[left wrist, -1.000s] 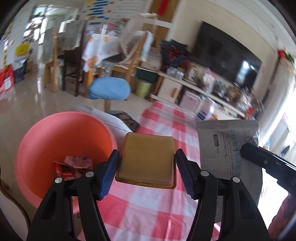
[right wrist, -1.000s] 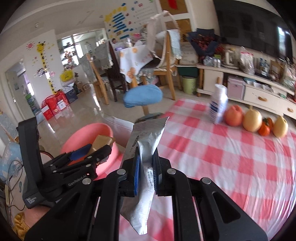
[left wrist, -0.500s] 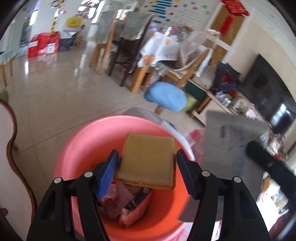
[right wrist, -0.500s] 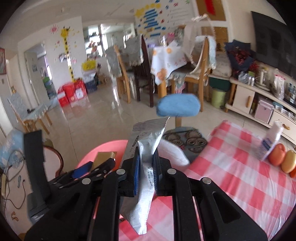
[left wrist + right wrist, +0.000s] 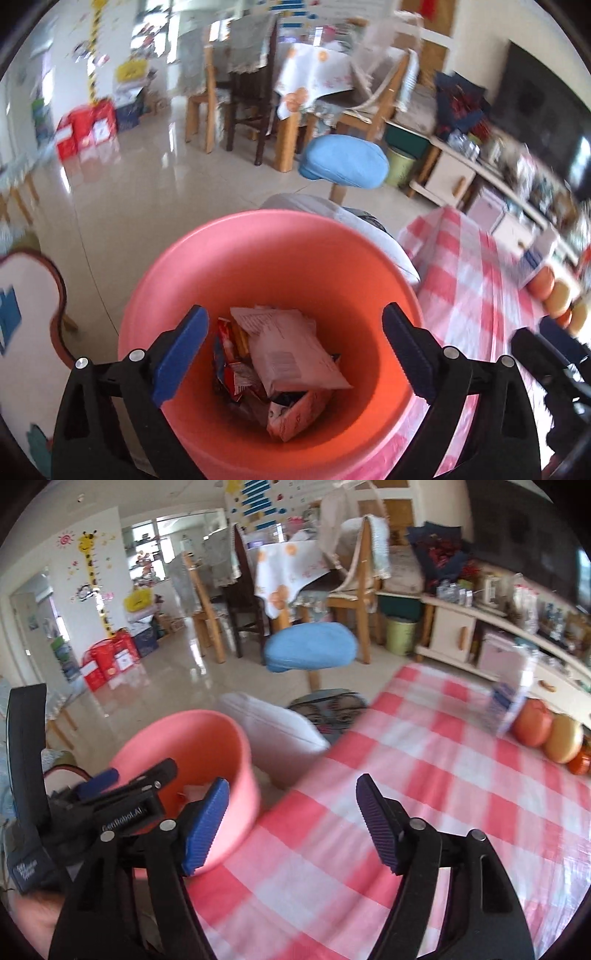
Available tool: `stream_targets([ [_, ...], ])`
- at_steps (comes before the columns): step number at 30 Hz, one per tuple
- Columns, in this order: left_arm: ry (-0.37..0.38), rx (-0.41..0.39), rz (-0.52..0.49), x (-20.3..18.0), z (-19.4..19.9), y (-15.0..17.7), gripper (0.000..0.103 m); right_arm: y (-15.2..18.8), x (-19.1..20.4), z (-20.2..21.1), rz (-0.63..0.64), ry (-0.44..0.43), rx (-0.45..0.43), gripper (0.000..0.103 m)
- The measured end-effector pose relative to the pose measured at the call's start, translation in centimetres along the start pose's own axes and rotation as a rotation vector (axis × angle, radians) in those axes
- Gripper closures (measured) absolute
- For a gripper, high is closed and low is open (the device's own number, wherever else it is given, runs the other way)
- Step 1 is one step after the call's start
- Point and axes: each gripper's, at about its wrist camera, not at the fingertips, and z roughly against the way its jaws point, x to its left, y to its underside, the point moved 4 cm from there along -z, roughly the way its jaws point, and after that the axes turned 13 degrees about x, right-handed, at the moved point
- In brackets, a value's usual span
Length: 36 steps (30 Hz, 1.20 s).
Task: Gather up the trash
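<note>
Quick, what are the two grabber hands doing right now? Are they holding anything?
Left gripper: open, holding nothing; jaws just opened, above the pink bucket.
Right gripper: open, holding nothing; jaws just opened, over the checked tablecloth.

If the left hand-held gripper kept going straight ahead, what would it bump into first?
Probably the trash pile in the pink bucket: the open left hand-held gripper points down at the white packet on top. Depth is unclear.
</note>
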Motion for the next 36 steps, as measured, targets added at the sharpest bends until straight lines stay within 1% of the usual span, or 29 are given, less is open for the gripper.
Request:
stream_targets([
  [3,0.011,-0.023,-0.049,-1.8,1.1,0.9,0.009,1.4,-2.3,2.1,-0.015,0.071,-0.018,0.027],
  [5,0.013,-0.033,-0.076,-3.0,1.7,1.2,0.009,2.3,-3.7,3.6,-0.022,0.109,-0.034,0.025],
  [7,0.009,-0.046,-0.113,-4.5,2.2,1.3,0.009,3.3,-5.1,5.4,-0.029,0.150,-0.059,0.020],
  [9,0.016,-0.055,-0.148,-6.1,2.8,1.7,0.009,4.1,-6.2,7.0,-0.034,0.178,-0.082,0.019],
  [15,0.048,-0.091,-0.256,-10.7,4.8,3.9,0.009,7.6,-9.3,11.0,-0.063,0.259,-0.117,0.018],
  [20,0.065,-0.118,-0.338,-14.5,6.5,6.1,0.009,9.4,-11.1,13.8,-0.101,0.294,-0.145,0.018],
  [23,0.074,-0.145,-0.377,-16.4,7.7,7.3,0.009,10.8,-12.1,16.0,-0.117,0.327,-0.178,0.018],
  [27,0.089,-0.186,-0.393,-18.1,9.8,8.6,0.009,12.5,-13.6,18.9,-0.147,0.363,-0.226,0.016],
  [30,0.102,-0.196,-0.410,-19.2,10.9,9.3,0.009,13.6,-14.2,20.4,-0.171,0.380,-0.252,0.014],
  [36,0.138,-0.230,-0.453,-21.5,14.0,11.6,0.009,15.9,-14.9,23.5,-0.194,0.433,-0.304,0.012],
])
